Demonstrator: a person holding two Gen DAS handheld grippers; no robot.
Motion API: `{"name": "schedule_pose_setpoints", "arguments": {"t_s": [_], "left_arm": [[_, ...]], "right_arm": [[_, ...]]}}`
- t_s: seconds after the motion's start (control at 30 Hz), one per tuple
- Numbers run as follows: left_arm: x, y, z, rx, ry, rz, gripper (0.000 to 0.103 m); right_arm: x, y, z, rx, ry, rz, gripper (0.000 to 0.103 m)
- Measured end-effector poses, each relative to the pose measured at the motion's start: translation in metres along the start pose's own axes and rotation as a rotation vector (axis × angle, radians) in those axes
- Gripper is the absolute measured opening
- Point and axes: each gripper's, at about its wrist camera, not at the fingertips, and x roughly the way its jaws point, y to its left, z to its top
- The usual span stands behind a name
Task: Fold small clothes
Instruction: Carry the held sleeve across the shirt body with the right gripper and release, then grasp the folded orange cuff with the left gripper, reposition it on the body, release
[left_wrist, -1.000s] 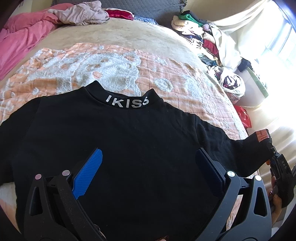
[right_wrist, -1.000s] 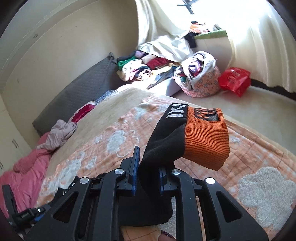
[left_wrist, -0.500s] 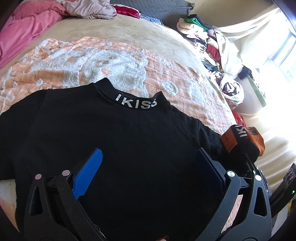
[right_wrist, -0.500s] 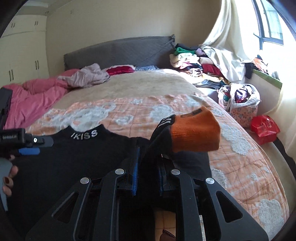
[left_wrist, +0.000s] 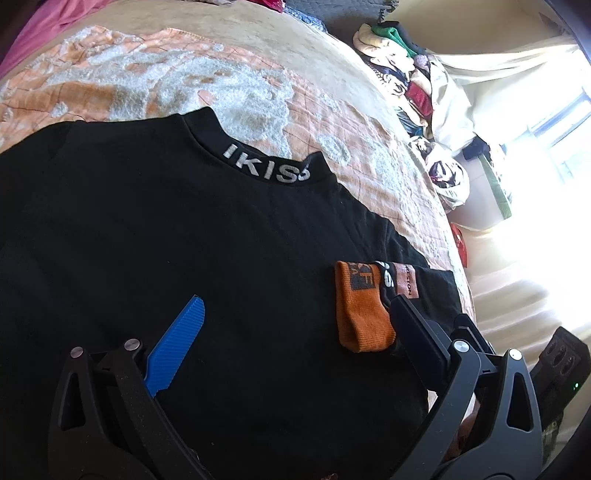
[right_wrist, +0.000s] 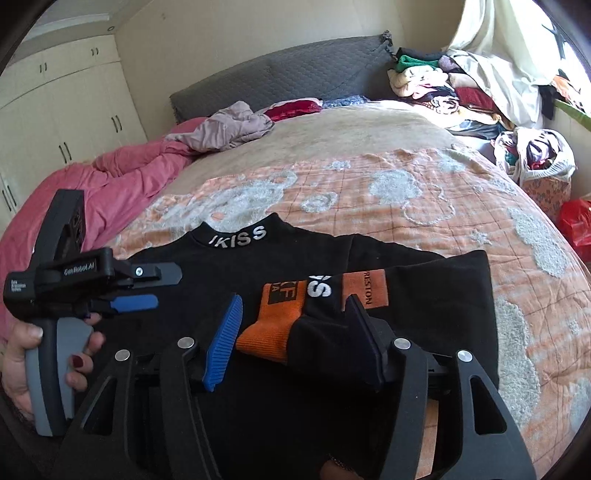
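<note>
A black top (right_wrist: 207, 295) with white lettering on its collar (right_wrist: 238, 236) is lying flat, front down or up one cannot tell, across an orange-and-white patterned blanket (right_wrist: 424, 192) on a bed. Its right sleeve (right_wrist: 424, 295) is lying folded inward over the body of the garment, the orange cuff (right_wrist: 275, 325) resting on the black cloth near the middle of the near edge.

The right gripper (right_wrist: 295, 332) is hovering low over that folded sleeve. Its jaws have just been opening and are now standing about half apart, with the cuff and the dark end of the sleeve lying in the gap between them; the blue pad on the left is standing clear of the orange cloth, while the dark pad on the right is lying against or just above the sleeve, and which of the two cannot be told. The sleeve is resting on the top rather than hanging from the tool.

The left gripper (right_wrist: 147, 288), held in a person's hand (right_wrist: 44, 354) with painted nails, is hanging to the left, just above the body of the top. In its own view its jaws are standing wide apart over bare black cloth, gripping nothing (left_wrist: 295, 321).

Farther off, a pink quilt (right_wrist: 110, 177) is lying bunched along the left side of the bed, and a heap of clothes (right_wrist: 436, 88) is sitting at the far right near a grey headboard (right_wrist: 280, 77).
</note>
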Motion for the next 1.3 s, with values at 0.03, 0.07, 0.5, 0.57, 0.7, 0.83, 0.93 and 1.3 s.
{"name": "schedule_pose_setpoints", "arguments": {"t_s": [0.03,0.07,0.5,0.57,0.7,0.83,0.93,1.3], "left_arm": [[0.004,-0.003,-0.002,0.007,0.013,-0.017,0.094],[0.008,-0.006,-0.004,0.010,0.029,-0.045,0.094],[0.070,-0.040,-0.026,-0.037,0.185,-0.123,0.063],[0.072,-0.042,-0.025,-0.052,0.170,-0.111,0.048],[0.078,-0.048,-0.022,-0.065,0.162,-0.103,0.011],[0.060,-0.061,-0.020,0.023,0.091,-0.103,0.006],[0.036,-0.063,-0.010,0.043,0.025,-0.097,0.005],[-0.053,-0.033,0.018,0.101,-0.160,-0.010,0.005]], "right_arm": [[-0.002,-0.006,0.001,0.021,-0.002,-0.026,0.058],[-0.003,-0.011,0.001,0.041,-0.002,-0.045,0.058],[-0.040,-0.068,0.007,0.267,-0.114,-0.132,0.058],[-0.043,-0.073,0.007,0.289,-0.122,-0.132,0.058],[-0.046,-0.081,0.006,0.338,-0.138,-0.141,0.058],[-0.049,-0.089,0.006,0.363,-0.143,-0.152,0.058],[-0.051,-0.092,0.006,0.381,-0.148,-0.151,0.058],[-0.046,-0.087,0.006,0.368,-0.130,-0.143,0.058]]}}
